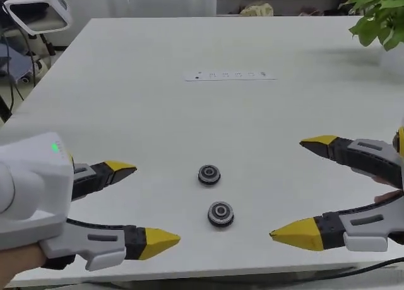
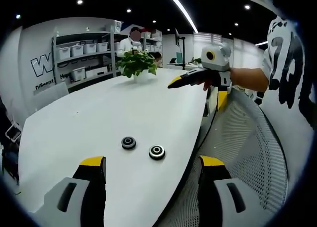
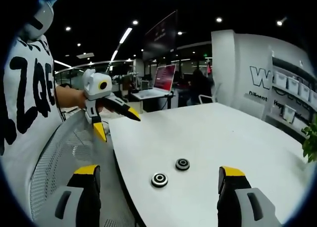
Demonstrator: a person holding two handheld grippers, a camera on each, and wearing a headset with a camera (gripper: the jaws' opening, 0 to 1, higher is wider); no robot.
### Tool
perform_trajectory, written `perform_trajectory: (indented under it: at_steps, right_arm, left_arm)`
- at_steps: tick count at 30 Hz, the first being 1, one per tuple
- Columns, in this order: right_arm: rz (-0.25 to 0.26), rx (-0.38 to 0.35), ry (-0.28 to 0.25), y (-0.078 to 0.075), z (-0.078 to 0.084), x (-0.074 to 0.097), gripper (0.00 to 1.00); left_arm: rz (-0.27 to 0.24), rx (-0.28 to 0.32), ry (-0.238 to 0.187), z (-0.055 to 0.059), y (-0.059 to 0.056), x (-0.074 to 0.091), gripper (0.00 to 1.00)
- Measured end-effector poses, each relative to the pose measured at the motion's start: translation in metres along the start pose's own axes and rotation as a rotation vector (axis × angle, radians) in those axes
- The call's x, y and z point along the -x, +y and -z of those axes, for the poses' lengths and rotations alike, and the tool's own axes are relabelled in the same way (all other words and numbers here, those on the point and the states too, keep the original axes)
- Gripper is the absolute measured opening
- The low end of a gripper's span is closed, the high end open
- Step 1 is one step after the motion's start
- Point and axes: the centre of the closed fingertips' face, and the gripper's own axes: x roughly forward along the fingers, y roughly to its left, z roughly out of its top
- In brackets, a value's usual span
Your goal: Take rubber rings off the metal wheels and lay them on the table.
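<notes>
Table (image 1: 189, 113): white, broad, takes up most of the head view, with a leafy plant (image 1: 379, 15) at its far right corner and a pale flat strip (image 1: 230, 76) lying further back at centre. Your left gripper (image 1: 145, 205) hovers over the near left edge, jaws spread wide, nothing between them. Your right gripper (image 1: 295, 187) hovers at the near right, jaws spread wider, also empty. Between the two, well apart from either, the two metal wheels lie flat on the tabletop: the far wheel (image 1: 209, 174) and the near wheel (image 1: 220, 213), close together but not touching, the near one slightly to the right. The rubber rings (image 1: 211, 214) show as a dark band around each wheel's rim, still seated. Neither gripper touches a wheel.
</notes>
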Motion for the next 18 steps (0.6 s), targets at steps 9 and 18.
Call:
perform_trajectory:
  at_steps: [9,18]
  right_arm:
    - [-0.013,-0.003,0.009,-0.005,0.005,-0.005,0.99]
    - [-0.038,-0.012,0.02,-0.006,0.01,-0.012,0.99]
  left_arm:
    - [0.007,-0.001,0.0,0.0,0.001,-0.001,0.73]
    - [0.02,0.013,-0.004,-0.001,0.005,-0.004,0.71]
